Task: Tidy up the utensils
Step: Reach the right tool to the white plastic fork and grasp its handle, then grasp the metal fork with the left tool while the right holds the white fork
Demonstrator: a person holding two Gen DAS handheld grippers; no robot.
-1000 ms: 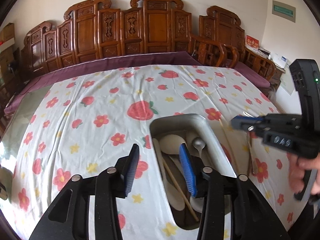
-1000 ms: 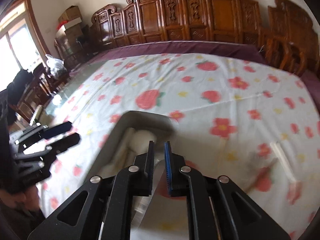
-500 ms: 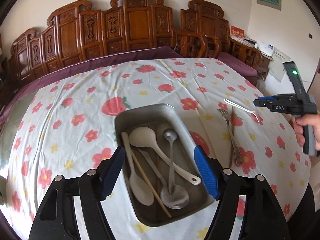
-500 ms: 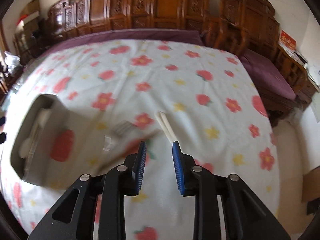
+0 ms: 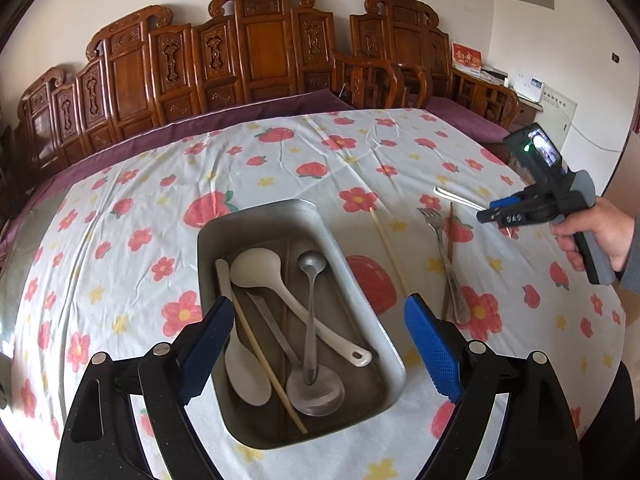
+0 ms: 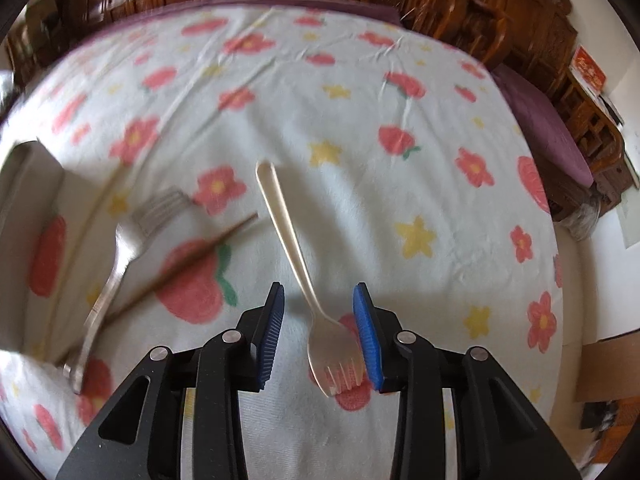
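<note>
While my right gripper (image 6: 319, 338) drops over a pale plastic fork (image 6: 298, 276) on the flowered tablecloth (image 6: 360, 92), its jaws opening with the fork's head between them and untouched, my left gripper (image 5: 316, 350) hovers above the metal tray (image 5: 362, 292), jaws opening wide on nothing. Three spoons and some chopsticks already lie in the tray. Left on the cloth: the plastic fork, a metal fork (image 5: 448, 264), a light chopstick (image 5: 388, 252) and a dark chopstick (image 6: 188, 262). Roughly half done, I judge.
</note>
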